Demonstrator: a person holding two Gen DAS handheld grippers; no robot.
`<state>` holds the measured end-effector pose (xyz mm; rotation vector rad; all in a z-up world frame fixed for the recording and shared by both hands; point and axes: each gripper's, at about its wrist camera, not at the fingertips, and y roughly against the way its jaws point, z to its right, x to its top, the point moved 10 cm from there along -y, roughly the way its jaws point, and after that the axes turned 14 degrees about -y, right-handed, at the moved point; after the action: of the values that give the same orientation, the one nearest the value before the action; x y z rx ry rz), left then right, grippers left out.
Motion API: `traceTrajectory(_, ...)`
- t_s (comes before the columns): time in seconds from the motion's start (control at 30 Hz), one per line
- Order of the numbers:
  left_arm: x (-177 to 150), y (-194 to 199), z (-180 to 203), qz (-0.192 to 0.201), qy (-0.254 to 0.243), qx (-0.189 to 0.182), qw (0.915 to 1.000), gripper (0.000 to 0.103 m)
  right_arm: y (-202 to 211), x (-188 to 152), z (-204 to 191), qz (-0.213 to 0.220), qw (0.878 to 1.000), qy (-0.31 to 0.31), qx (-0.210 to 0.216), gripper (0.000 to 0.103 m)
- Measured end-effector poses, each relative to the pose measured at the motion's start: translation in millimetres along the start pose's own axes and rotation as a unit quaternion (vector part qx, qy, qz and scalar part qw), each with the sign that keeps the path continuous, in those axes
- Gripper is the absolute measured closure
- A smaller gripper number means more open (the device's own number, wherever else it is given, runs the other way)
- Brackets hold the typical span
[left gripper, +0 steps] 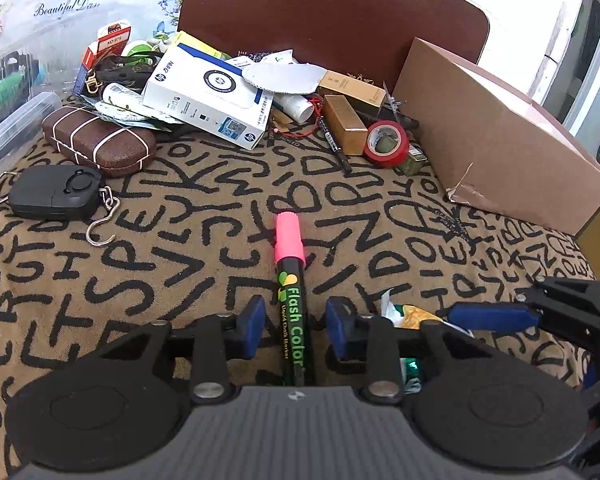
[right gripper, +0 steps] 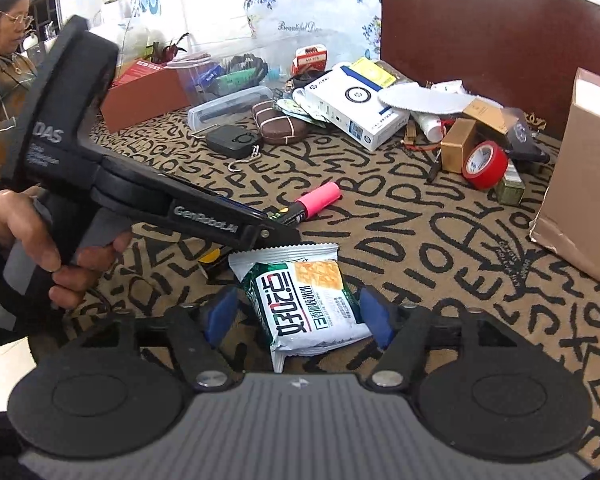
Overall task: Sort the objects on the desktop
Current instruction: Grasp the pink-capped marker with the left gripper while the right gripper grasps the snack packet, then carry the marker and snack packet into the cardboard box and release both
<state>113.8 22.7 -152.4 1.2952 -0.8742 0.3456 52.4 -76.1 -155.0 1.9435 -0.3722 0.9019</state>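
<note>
A black chalk marker with a pink cap (left gripper: 290, 276) lies on the letter-patterned cloth between the open fingers of my left gripper (left gripper: 295, 326); the blue pads stand apart from it on each side. It also shows in the right wrist view (right gripper: 314, 203) under the left gripper's tip. A green and white cracker packet (right gripper: 306, 304) lies between the open fingers of my right gripper (right gripper: 298, 316), with gaps on both sides. The right gripper also shows in the left wrist view (left gripper: 496, 316), over the packet (left gripper: 410, 316).
A cluttered pile sits at the back: white HP box (left gripper: 210, 98), brown glasses case (left gripper: 100, 140), black hanging scale (left gripper: 56, 192), gold box (left gripper: 346, 124), red tape roll (left gripper: 388, 144). A cardboard box (left gripper: 496, 140) stands at right, clear plastic bins (left gripper: 4, 92) at left.
</note>
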Motion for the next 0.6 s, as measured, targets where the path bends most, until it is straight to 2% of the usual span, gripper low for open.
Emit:
traceTrajectory(0.07,0.3,-0.4,0.6,0.0,-0.003,0.003,1.0,0.07,-4.6,1.5,1.5,-0.001,1.0,-0.004,-0.001,0.036)
traceTrajectory(0.13,0.2,-1.6,0.3,0.001,-0.005,0.004,1.0,0.064,-11.1,0.8,3.4,-0.009,1.0,-0.008,0.0,0.034)
traceTrajectory(0.2,0.7,-3.0,1.3,0.001,-0.012,0.006,0.9999,0.063,-16.4,-1.7,6.2,-0.018,1.0,-0.014,-0.004,0.034)
traceTrajectory(0.27,0.8,-3.0,3.2,-0.001,-0.023,0.01,0.9997,0.065,-16.1,-2.5,7.4,-0.013,1.0,-0.011,-0.015,0.043)
traceTrajectory(0.3,0.9,-3.1,3.8,-0.002,-0.024,0.011,0.9996,0.065,-14.7,-2.6,7.8,-0.011,1.0,-0.01,-0.016,0.051)
traceTrajectory(0.43,1.9,-6.6,6.7,0.0,-0.038,0.021,0.9991,0.065,-12.3,-3.3,9.9,-0.009,1.0,-0.016,-0.017,0.055)
traceTrajectory(0.47,1.9,-6.6,7.7,0.0,-0.045,0.024,0.9987,0.068,-12.0,-3.0,9.9,-0.009,1.0,-0.015,-0.02,0.055)
traceTrajectory(0.5,2.3,-5.8,8.9,0.001,-0.05,0.025,0.9984,0.086,-10.8,-3.4,9.3,-0.007,1.0,-0.013,-0.023,0.055)
traceTrajectory(0.6,3.1,-2.1,11.3,0.0,-0.041,0.017,0.999,0.088,-3.3,-3.1,8.5,0.001,1.0,-0.013,-0.021,0.055)
